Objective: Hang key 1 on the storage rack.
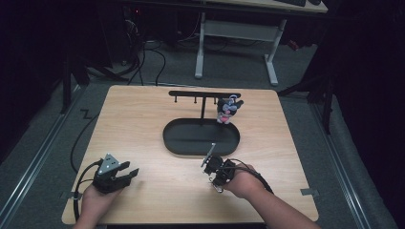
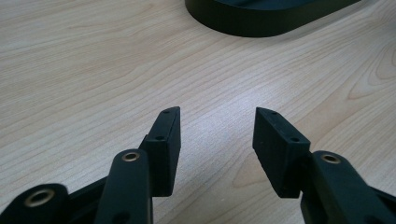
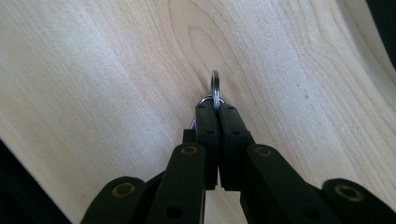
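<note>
Now the right gripper [image 3: 215,108] pinches a metal ring [image 3: 215,88] — jaws closed.

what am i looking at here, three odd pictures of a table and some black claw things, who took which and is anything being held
A person sits at a wooden table and holds a hand-operated gripper in each hand. The wide picture comes from a camera above, looking down on the table. The other two come from small cameras riding on each gripper, looking along its black jaws.

The left gripper rests near the table's front edge, jaws apart, with nothing between them. The right gripper is shut on a metal key ring, which sticks out past its tips.

Farther back stands a black oval tray with a hook rack rising from it. A small toy figure hangs at the rack's right end.
</note>
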A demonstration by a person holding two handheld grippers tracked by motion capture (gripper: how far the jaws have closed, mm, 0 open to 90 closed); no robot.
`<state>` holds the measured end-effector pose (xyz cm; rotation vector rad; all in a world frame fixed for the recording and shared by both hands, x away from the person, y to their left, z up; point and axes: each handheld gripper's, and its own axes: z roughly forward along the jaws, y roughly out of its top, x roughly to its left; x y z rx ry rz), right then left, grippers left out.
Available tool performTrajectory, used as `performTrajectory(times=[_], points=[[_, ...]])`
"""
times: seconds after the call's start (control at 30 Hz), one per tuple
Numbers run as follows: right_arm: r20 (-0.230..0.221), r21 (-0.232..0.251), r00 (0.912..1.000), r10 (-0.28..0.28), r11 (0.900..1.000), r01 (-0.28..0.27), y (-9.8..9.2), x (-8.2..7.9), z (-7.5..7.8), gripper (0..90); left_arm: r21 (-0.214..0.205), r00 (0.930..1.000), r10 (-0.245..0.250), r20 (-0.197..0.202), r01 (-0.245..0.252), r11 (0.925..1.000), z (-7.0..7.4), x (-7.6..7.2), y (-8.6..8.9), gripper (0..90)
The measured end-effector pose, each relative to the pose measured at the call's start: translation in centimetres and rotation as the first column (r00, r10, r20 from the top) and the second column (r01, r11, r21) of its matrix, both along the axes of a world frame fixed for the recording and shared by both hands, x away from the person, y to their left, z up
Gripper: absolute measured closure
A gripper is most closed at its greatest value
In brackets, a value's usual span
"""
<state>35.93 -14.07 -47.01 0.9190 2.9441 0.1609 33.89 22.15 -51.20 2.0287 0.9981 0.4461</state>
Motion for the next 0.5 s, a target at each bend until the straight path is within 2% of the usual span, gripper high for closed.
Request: performTrajectory(times=[0.13,0.27,0.33,0.5], points=[[-0.001,0.014,1.0,-0.008,0.9999,0.008,-0.5,0.0,0.8,89.4,-0.001,1.0,0.001,0.002,-0.001,1.0,0.0,0.0,0.0,52.2],[0.001,0.029,0.9994,-0.035,0.999,0.035,-1.2,0.0,2.4,89.6,0.0,1.0,-0.001,0.002,0.001,1.0,0.0,0.0,-0.1,52.2],[0.01,0.033,0.9988,-0.047,0.9984,0.047,-1.8,-0.1,3.5,89.6,0.001,1.0,-0.002,0.002,0.002,1.0,0.0,0.0,-0.1,52.2],[0.027,0.047,0.9975,-0.066,0.9968,0.064,-2.4,0.1,4.8,89.6,-0.002,1.0,0.001,0.002,-0.001,1.0,0.0,0.0,-0.1,52.2]])
